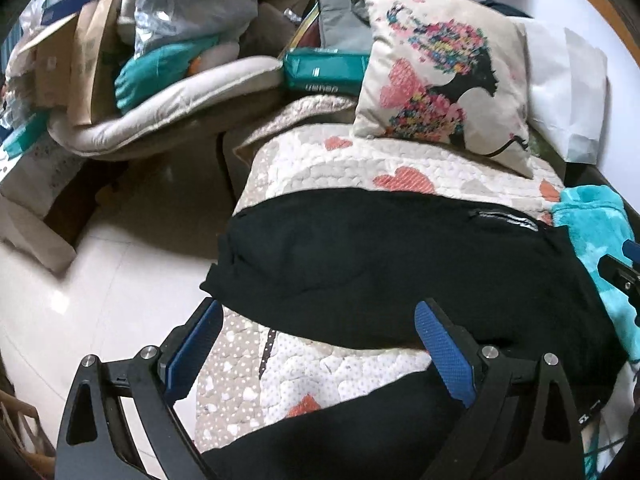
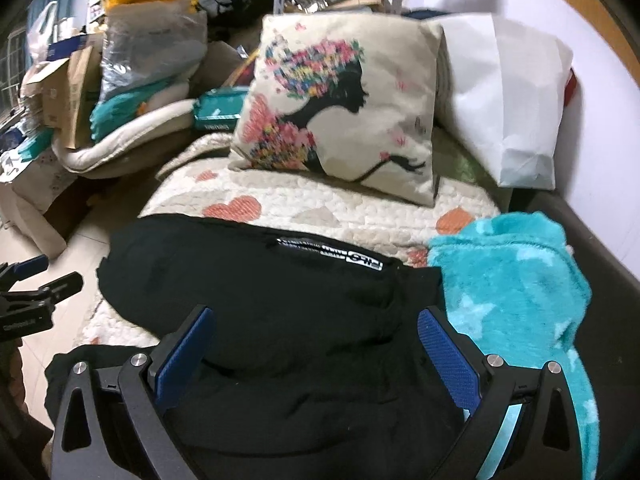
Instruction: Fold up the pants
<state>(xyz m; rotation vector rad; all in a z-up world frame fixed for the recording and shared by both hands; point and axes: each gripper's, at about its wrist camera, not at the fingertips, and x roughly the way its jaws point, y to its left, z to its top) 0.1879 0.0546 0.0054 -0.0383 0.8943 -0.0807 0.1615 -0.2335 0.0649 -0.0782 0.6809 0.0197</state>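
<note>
While the quilted bedspread (image 1: 320,168) with its heart print serves as the work surface, black pants (image 1: 380,264) lie spread across its near half. They seem laid flat there so a fold can be made on a firm, wide base. Their long axis runs side to side across both views, with the labelled waistband (image 2: 332,254) toward the far right and the legs reaching left to the bed's edge. A teal fleece blanket (image 2: 516,280) touches their right end, and a printed cushion (image 2: 344,104) leans behind. Both the left gripper (image 1: 318,352) and right gripper (image 2: 316,356) hover over the cloth, fingers spread wide apart, holding nothing, probably poised to pinch an edge.
</note>
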